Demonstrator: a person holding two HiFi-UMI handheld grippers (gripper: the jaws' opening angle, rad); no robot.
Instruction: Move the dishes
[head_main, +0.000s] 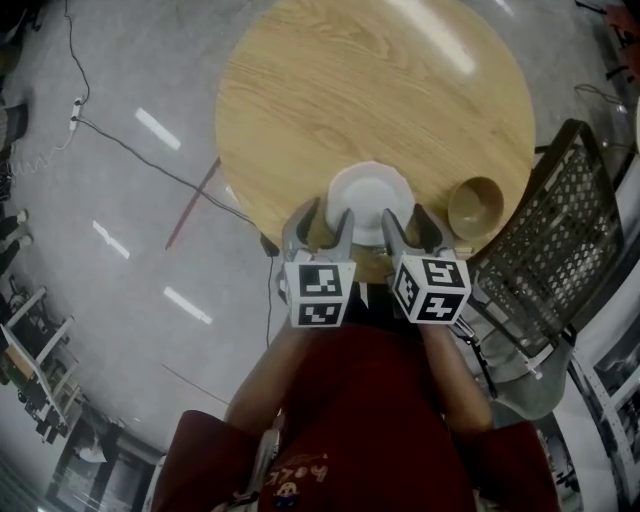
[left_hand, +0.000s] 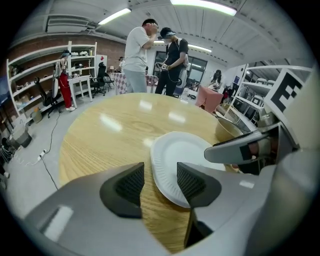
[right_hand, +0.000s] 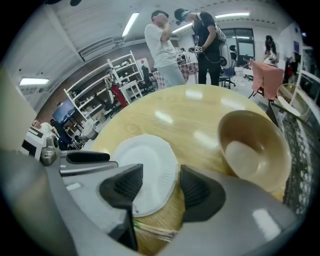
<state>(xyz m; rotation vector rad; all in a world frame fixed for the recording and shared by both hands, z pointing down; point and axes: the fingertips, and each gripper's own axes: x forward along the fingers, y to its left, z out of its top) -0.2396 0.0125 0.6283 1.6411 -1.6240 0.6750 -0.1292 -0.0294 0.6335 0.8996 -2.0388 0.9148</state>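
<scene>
Both dishes sit on the round wooden bench (head_main: 350, 90), neither one lifted, so the move looks barely begun. At the left of the white plate (head_main: 370, 195), the left claw (head_main: 325, 222) stands moderately open. Its own view shows the plate's near rim in the gap, with neither jaw pressed on it. At the plate's right, the right claw (head_main: 408, 222) is likewise parted around the opposite rim and grips nothing. Right of the plate, a tan bowl (head_main: 475, 205) waits untouched, with a black mesh rack (head_main: 560, 230) beyond it off the bench. Gripping, lifting and carrying both dishes all appear to remain. The only markings are the cubes' square patterns. The print on the person's red shirt (head_main: 300, 472) is too small to read.
</scene>
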